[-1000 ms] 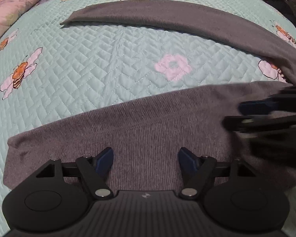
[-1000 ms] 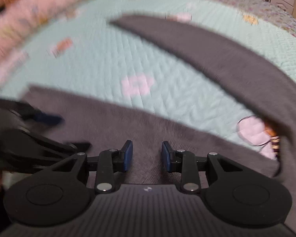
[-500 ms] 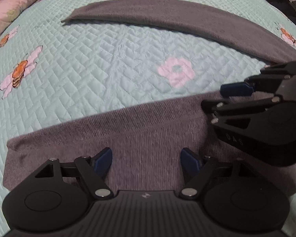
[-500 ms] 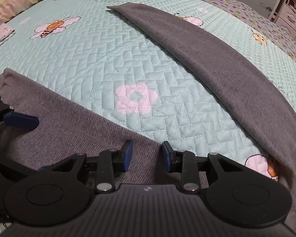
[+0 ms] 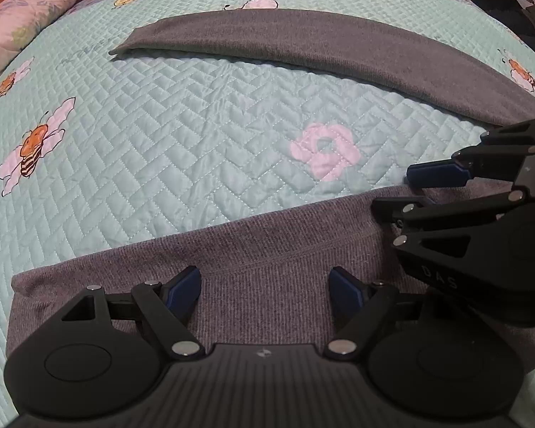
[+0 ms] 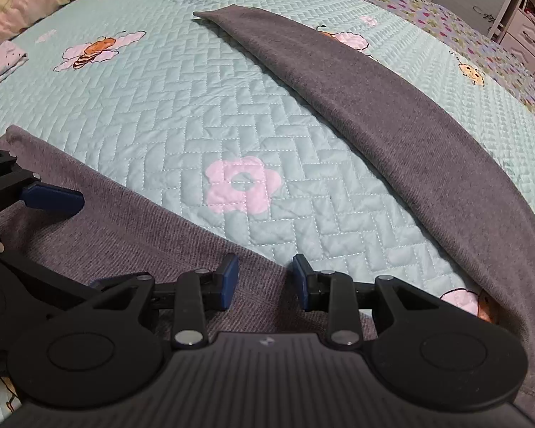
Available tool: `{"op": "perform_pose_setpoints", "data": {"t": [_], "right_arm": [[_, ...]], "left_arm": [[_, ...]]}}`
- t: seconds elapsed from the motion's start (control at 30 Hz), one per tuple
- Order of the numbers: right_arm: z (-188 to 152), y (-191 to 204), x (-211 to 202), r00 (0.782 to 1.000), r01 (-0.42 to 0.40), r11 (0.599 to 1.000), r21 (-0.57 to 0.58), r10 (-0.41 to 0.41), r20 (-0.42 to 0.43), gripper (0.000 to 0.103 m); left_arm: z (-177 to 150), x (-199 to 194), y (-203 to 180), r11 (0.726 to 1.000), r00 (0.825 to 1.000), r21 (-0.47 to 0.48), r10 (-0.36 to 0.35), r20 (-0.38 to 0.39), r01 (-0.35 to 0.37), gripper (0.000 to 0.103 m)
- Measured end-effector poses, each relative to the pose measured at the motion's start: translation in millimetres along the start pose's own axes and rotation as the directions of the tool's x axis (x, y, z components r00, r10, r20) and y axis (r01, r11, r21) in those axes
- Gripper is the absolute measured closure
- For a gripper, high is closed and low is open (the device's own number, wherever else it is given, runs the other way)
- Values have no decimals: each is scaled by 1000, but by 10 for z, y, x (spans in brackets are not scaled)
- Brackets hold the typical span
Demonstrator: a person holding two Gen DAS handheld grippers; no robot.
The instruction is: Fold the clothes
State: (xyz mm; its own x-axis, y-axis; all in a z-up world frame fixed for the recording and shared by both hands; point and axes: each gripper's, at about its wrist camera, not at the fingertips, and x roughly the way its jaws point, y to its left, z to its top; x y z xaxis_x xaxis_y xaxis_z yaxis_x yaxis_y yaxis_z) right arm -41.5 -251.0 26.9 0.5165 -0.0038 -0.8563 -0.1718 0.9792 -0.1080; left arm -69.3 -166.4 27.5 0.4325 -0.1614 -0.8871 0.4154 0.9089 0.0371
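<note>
Hovering over grey knit garment (image 5: 253,249) spread on mint quilted bedspread (image 5: 182,149) | left gripper (image 5: 265,285) jaws wide, nothing pinched | right gripper (image 6: 265,278) at garment's edge, jaws parted, unclamped

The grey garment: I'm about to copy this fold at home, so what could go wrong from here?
1. The left tool hangs open over the near grey leg, away from its edge; closing there may pinch only a top layer.
2. The right tool straddles that leg's edge with nothing pinched, so it could catch the quilt too.
3. The tools sit close together; lifting may let the far leg drag.
</note>
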Motion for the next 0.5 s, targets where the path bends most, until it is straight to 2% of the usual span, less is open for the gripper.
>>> {"op": "perform_pose_setpoints", "data": {"t": [0.3, 0.5], "right_arm": [[-8, 11, -21, 1000, 13, 1000, 3, -12, -18, 69], [-11, 25, -15, 1000, 20, 1000, -1, -20, -22, 69]], "left_arm": [[-31, -82, 54, 1000, 1000, -6, 3, -3, -3, 25], [-140, -162, 194, 999, 999, 3, 48, -1, -48, 27]]}}
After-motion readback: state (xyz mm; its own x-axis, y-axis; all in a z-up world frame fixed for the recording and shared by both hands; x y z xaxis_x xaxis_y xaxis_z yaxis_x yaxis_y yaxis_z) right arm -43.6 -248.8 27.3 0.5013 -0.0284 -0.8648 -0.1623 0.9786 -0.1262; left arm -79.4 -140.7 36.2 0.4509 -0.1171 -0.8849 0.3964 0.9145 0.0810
